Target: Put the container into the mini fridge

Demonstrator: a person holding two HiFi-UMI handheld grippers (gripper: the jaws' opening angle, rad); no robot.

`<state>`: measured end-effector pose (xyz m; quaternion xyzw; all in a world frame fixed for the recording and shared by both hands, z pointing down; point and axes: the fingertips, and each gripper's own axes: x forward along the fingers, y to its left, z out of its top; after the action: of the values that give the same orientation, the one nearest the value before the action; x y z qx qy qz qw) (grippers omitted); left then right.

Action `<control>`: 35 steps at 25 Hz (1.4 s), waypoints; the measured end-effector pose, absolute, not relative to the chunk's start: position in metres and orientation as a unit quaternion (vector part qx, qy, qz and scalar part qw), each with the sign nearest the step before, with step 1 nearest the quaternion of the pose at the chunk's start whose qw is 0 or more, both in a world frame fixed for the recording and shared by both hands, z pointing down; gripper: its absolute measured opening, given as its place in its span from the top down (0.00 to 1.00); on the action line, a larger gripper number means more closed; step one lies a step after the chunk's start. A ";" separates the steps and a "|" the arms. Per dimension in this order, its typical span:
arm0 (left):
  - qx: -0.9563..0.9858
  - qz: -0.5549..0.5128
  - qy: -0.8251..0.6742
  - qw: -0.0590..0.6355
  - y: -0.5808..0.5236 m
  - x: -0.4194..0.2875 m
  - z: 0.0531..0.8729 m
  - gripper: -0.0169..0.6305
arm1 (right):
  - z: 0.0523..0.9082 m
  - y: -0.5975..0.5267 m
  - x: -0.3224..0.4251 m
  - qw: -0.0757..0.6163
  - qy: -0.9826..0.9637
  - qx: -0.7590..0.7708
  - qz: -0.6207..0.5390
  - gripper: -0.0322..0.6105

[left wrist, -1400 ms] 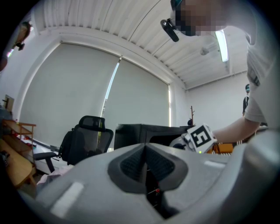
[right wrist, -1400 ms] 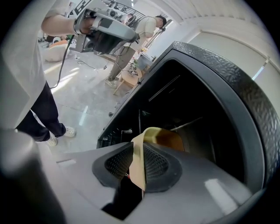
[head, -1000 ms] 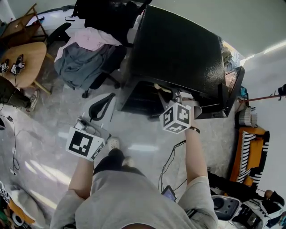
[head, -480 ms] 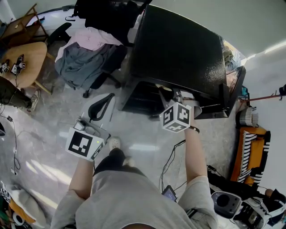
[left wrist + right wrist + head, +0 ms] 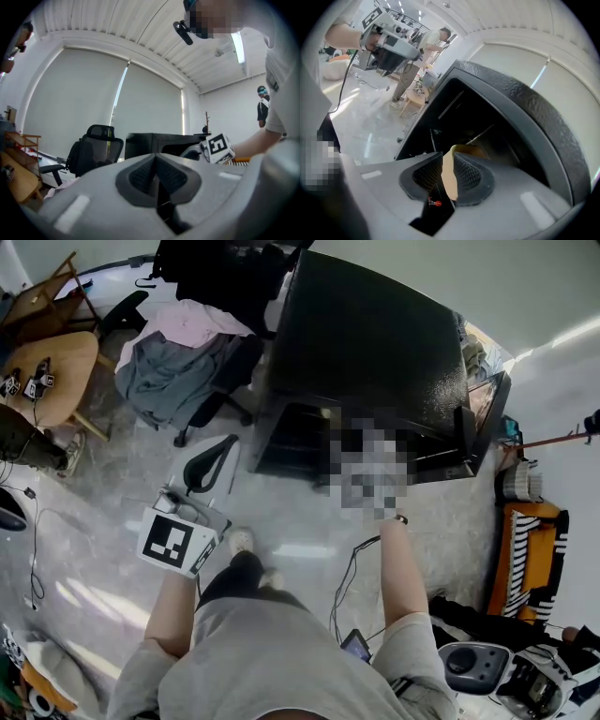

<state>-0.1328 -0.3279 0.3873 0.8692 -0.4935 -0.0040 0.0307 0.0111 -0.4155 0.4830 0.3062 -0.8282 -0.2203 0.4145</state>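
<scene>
Hardly anything had moved: right gripper [image 5: 444, 174], jaws clamped on the tan container [image 5: 464, 151], sat at the mini fridge [image 5: 525, 112] mouth, left gripper [image 5: 156, 176] jaws together, empty; insertion step, next probably reaching inward, then releasing.

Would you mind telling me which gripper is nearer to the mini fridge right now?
Right. The right gripper is at the mini fridge's open front, shut on the container; the left gripper hangs back over the floor, shut and empty.
</scene>
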 end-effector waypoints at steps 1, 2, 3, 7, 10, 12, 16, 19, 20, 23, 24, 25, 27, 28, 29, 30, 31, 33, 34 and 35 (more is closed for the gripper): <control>0.870 -0.004 -0.493 0.029 -0.327 -0.132 0.386 0.97 | 0.480 -0.412 0.011 0.407 -0.830 0.311 -0.221 0.85; 0.870 -0.005 -0.492 0.027 -0.325 -0.131 0.385 0.97 | 0.477 -0.408 0.011 0.400 -0.830 0.317 -0.222 0.88; 0.871 -0.005 -0.491 0.026 -0.323 -0.130 0.384 0.97 | 0.475 -0.404 0.011 0.393 -0.832 0.323 -0.221 0.92; 0.876 -0.006 -0.483 0.018 -0.315 -0.123 0.378 0.97 | 0.465 -0.388 0.011 0.354 -0.851 0.341 -0.184 0.95; 0.879 -0.006 -0.477 0.013 -0.308 -0.115 0.374 0.97 | 0.458 -0.375 0.014 0.319 -0.864 0.359 -0.153 0.95; 0.882 -0.006 -0.472 0.010 -0.302 -0.109 0.372 0.97 | 0.453 -0.366 0.016 0.297 -0.870 0.370 -0.134 0.95; 0.888 -0.006 -0.460 0.004 -0.289 -0.094 0.366 0.97 | 0.443 -0.344 0.023 0.249 -0.883 0.388 -0.091 0.95; 0.893 -0.004 -0.451 0.000 -0.280 -0.084 0.363 0.97 | 0.437 -0.329 0.029 0.218 -0.886 0.404 -0.065 0.95; 0.894 -0.004 -0.448 -0.001 -0.276 -0.081 0.362 0.97 | 0.435 -0.323 0.031 0.209 -0.886 0.409 -0.058 0.95; 0.899 -0.003 -0.439 -0.006 -0.267 -0.070 0.357 0.97 | 0.429 -0.308 0.040 0.188 -0.887 0.421 -0.040 0.95; 0.900 -0.003 -0.435 -0.008 -0.264 -0.066 0.356 0.97 | 0.427 -0.303 0.043 0.182 -0.886 0.425 -0.037 0.95; 0.902 -0.002 -0.432 -0.010 -0.261 -0.062 0.355 0.97 | 0.425 -0.298 0.046 0.178 -0.885 0.428 -0.036 0.95; 0.904 -0.001 -0.427 -0.013 -0.254 -0.053 0.352 0.97 | 0.420 -0.288 0.053 0.171 -0.884 0.434 -0.034 0.95; 0.905 -0.001 -0.425 -0.015 -0.249 -0.048 0.351 0.97 | 0.418 -0.282 0.057 0.167 -0.883 0.437 -0.034 0.95; 0.906 -0.001 -0.424 -0.017 -0.244 -0.044 0.350 0.97 | 0.415 -0.276 0.060 0.163 -0.883 0.439 -0.034 0.95; 0.906 -0.001 -0.423 -0.018 -0.239 -0.041 0.349 0.97 | 0.412 -0.270 0.064 0.159 -0.882 0.442 -0.035 0.95; 0.907 -0.001 -0.422 -0.020 -0.235 -0.038 0.348 0.97 | 0.410 -0.265 0.066 0.156 -0.881 0.445 -0.036 0.95; 0.907 0.000 -0.420 -0.024 -0.227 -0.033 0.345 0.97 | 0.405 -0.256 0.072 0.149 -0.880 0.449 -0.039 0.95; 0.907 0.000 -0.419 -0.025 -0.223 -0.030 0.344 0.97 | 0.402 -0.251 0.074 0.145 -0.880 0.451 -0.040 0.95; 0.908 0.001 -0.419 -0.027 -0.219 -0.028 0.342 0.97 | 0.399 -0.246 0.077 0.142 -0.879 0.452 -0.042 0.95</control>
<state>-0.0278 -0.2193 0.3425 0.9077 -0.4188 0.0008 -0.0268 0.0767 -0.2464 0.3989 0.4524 -0.8794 -0.0419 0.1419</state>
